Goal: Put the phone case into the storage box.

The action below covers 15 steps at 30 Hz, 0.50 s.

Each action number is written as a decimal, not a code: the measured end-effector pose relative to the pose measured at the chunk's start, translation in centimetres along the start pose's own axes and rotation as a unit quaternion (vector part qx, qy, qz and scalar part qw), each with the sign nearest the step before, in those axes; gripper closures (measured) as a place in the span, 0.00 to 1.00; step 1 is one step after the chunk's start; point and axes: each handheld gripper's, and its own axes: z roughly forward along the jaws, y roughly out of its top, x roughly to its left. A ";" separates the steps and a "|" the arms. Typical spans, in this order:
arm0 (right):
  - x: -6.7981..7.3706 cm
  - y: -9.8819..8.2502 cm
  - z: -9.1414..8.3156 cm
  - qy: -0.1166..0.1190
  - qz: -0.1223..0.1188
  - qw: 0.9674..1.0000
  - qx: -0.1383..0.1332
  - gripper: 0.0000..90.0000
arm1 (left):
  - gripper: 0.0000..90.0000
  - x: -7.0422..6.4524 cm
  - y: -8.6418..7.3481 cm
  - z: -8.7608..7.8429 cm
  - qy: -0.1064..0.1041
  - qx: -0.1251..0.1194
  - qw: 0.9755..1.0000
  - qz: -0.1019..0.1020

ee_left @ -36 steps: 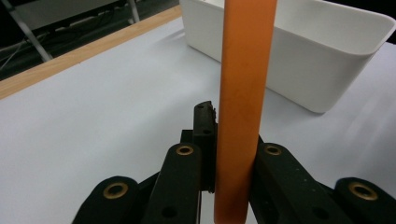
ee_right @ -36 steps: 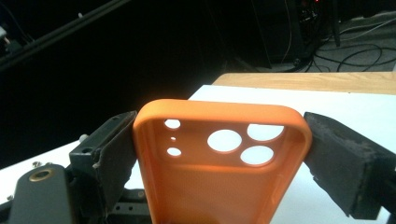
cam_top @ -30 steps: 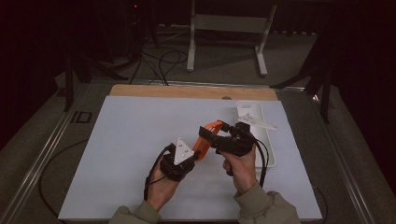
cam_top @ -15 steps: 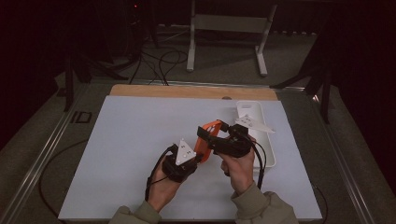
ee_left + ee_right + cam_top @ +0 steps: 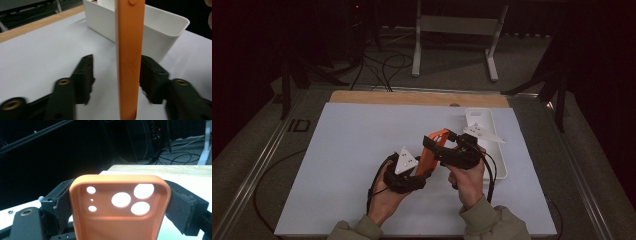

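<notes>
While the right gripper (image 5: pixel 120 205) clamped the orange case (image 5: pixel 120 220), the left gripper (image 5: pixel 116 77) had just been opening, 2 jaws clear of it; binning in the tray (image 5: pixel 492 145) remained.

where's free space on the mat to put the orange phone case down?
Bare white mat left of the left gripper, up to the wooden edge. Crowded on the right: white bin, right gripper holding the phone case.

The phone case (image 5: pixel 430 150) sits between both grippers, left of the bin (image 5: pixel 492 150).
</notes>
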 end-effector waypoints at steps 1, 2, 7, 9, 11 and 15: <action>0.0 0.0 0.0 0.000 0.000 1.000 0.000 0.18 | 0.43 0.0 0.0 0.0 0.000 0.000 1.000 0.000; 0.0 0.0 0.0 0.000 -0.001 1.000 -0.001 0.18 | 0.38 0.0 0.0 -0.1 0.001 -0.005 1.000 0.002; 0.1 0.0 0.0 0.001 -0.002 1.000 -0.001 0.18 | 0.16 -0.1 0.1 -0.5 0.009 -0.021 1.000 0.002; 0.1 0.0 0.0 -0.001 -0.001 1.000 -0.002 0.17 | 0.11 0.0 0.2 -0.6 0.011 -0.024 1.000 0.000; 0.1 0.0 -0.1 -0.001 -0.001 1.000 -0.002 0.18 | 0.05 0.1 0.4 -0.7 0.015 -0.025 1.000 -0.002; 0.1 0.1 -0.1 -0.002 -0.004 1.000 -0.004 0.18 | 0.00 0.4 0.4 -0.9 0.008 -0.028 1.000 -0.002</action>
